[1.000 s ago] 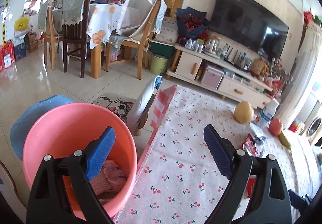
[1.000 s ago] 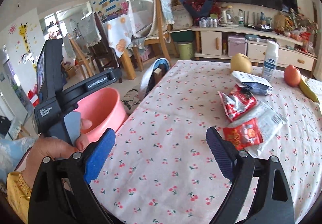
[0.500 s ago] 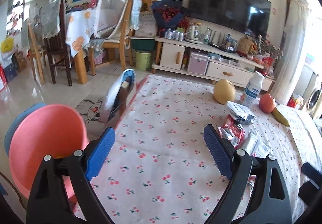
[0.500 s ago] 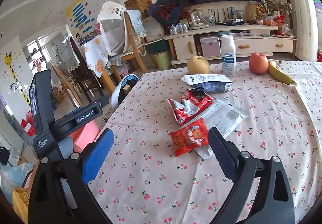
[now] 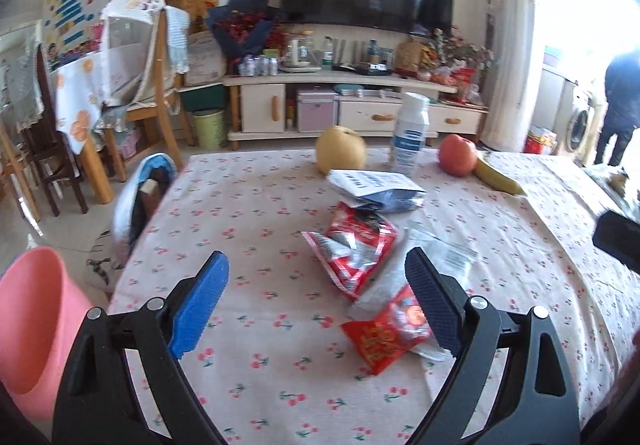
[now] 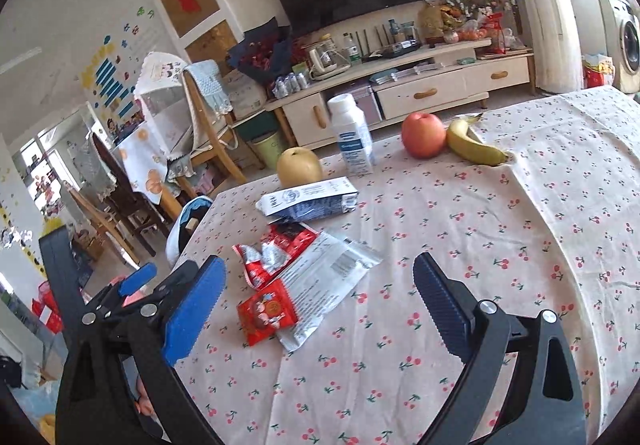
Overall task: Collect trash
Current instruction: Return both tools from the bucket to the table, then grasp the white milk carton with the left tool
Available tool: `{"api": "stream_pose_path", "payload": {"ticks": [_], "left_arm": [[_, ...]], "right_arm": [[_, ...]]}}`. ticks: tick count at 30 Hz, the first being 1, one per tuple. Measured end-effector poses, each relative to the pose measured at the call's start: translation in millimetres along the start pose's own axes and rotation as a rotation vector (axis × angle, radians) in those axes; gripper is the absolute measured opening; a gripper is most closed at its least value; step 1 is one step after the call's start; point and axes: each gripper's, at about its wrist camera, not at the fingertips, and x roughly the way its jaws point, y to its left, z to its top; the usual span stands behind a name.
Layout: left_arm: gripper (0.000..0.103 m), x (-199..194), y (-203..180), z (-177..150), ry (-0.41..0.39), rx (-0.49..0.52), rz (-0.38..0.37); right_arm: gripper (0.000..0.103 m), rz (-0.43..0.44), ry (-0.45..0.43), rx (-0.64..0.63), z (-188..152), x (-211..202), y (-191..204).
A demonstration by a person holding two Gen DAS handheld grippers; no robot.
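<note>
Several wrappers lie in a heap on the cherry-print tablecloth (image 5: pixel 256 213). Nearest is a small red packet (image 5: pixel 390 329) (image 6: pixel 268 311). Behind it are a clear-white wrapper (image 5: pixel 440 257) (image 6: pixel 324 285), a crumpled red-and-silver bag (image 5: pixel 354 245) (image 6: pixel 276 251) and a blue-and-white pouch (image 5: pixel 376 187) (image 6: pixel 308 201). My left gripper (image 5: pixel 315 265) hangs open just short of the heap, its right pad over the red packet's edge. My right gripper (image 6: pixel 319 265) is open too, above the cloth to the right of the heap. The pink bucket (image 5: pixel 28 317) stands on the floor at the left.
A pear (image 5: pixel 340 153), a white bottle (image 5: pixel 410 133), an apple (image 5: pixel 458 155) and a banana (image 5: pixel 496 177) stand at the table's far side. A covered chair back (image 5: pixel 136 197) sits at the left edge. A person (image 5: pixel 620 105) stands far right by a washing machine.
Both views have swung right, from the pink bucket onto the table. The bucket has slid to the left edge and the wrappers now lie right in front of the open jaws.
</note>
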Motion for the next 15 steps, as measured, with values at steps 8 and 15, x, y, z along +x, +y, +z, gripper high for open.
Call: {"api": "stream_pose_path", "payload": {"ticks": [8, 15], "left_arm": [[0.090, 49.1, -43.5, 38.1, 0.068, 0.253, -0.087], [0.090, 126.1, -80.3, 86.2, 0.208, 0.460, -0.156]], "right_arm": [[0.094, -0.052, 0.058, 0.113, 23.9, 38.0, -48.7], [0.094, -0.012, 0.069, 0.173, 35.8, 55.0, -69.0]]}}
